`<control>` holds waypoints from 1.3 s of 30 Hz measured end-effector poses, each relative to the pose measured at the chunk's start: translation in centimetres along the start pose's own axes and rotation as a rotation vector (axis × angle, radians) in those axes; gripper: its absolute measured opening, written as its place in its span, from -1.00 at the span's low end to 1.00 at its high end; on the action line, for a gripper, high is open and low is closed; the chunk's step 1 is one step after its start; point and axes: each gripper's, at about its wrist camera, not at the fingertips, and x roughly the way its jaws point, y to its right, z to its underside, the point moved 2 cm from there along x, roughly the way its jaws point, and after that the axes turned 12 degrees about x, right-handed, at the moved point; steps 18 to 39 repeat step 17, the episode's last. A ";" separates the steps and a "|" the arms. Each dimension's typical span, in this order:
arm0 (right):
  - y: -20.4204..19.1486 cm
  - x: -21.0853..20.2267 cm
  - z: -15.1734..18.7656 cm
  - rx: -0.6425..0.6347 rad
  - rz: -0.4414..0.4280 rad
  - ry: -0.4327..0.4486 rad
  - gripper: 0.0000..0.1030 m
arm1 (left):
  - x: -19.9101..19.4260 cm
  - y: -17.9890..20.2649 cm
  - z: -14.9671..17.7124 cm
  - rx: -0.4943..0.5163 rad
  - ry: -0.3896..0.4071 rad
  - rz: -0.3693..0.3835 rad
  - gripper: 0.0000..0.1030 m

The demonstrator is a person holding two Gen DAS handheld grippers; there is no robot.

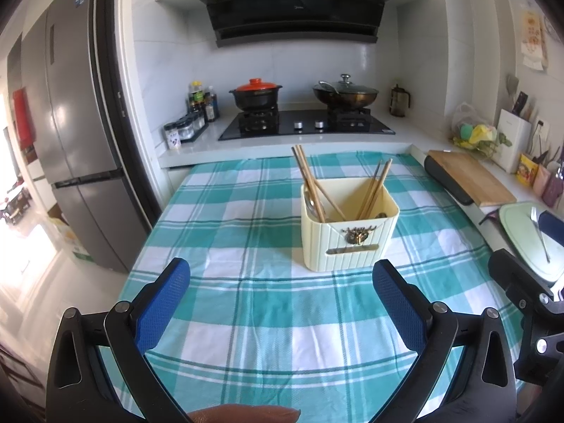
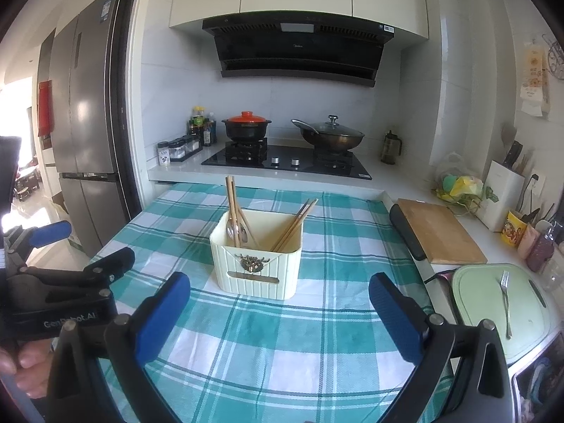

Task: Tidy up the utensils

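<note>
A cream ribbed utensil holder stands on the teal checked tablecloth. It holds wooden chopsticks and metal spoons. A metal fork lies on a pale green board at the right. My left gripper is open and empty, short of the holder. My right gripper is open and empty, just in front of the holder. The left gripper also shows at the left of the right wrist view.
A wooden cutting board lies on the right counter, with a knife block and cups behind. The stove with two pots is beyond the cloth. A fridge stands left.
</note>
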 end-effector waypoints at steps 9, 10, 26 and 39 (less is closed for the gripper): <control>0.2 0.1 0.0 -0.002 0.010 -0.001 1.00 | 0.2 0.1 0.1 0.006 0.000 -0.003 0.99; 0.2 0.1 0.1 -0.003 0.012 -0.001 1.00 | 0.2 0.1 0.1 0.004 0.003 -0.001 0.99; 0.5 0.4 0.2 0.001 0.019 -0.007 1.00 | 0.1 -0.3 0.1 -0.003 0.012 -0.009 0.99; 0.5 0.4 0.2 0.001 0.019 -0.007 1.00 | 0.1 -0.3 0.1 -0.003 0.012 -0.009 0.99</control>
